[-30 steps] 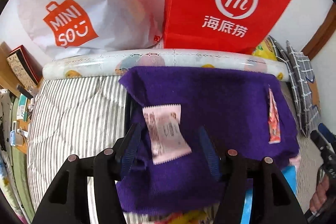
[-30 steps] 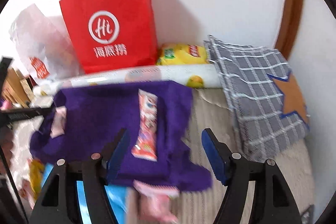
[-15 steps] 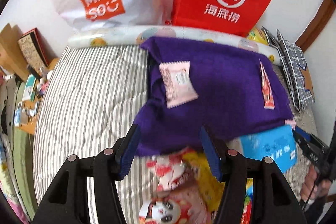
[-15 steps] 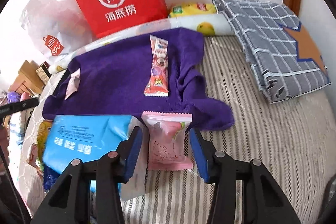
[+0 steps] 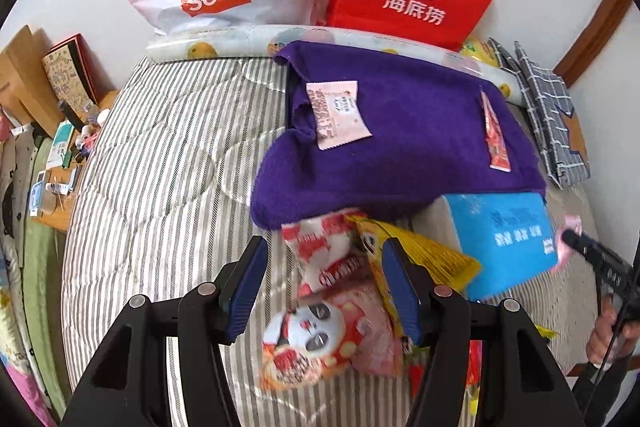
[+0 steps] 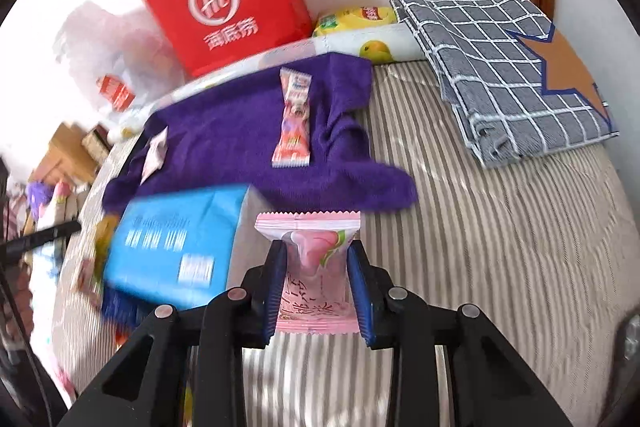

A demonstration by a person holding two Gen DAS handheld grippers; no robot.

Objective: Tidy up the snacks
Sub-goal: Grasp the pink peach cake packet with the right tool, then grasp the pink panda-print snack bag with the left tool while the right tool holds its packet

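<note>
Two snack packets lie on the far purple cloth (image 6: 240, 131) while my right gripper (image 6: 316, 287), jaws just closing, pinches a pink peach-printed packet (image 6: 310, 267) on the near striped bedcover (image 6: 500, 247), and my left gripper (image 5: 320, 287) hangs unclenched above the panda-print bag (image 5: 316, 339).

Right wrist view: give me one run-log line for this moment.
right gripper: just closing, pads on pink snack packet | left gripper: open over panda snack bag | purple cloth: two snacks

Striped bed (image 5: 160, 187) — purple cloth (image 5: 400, 147), snack packets (image 5: 328, 299).
</note>
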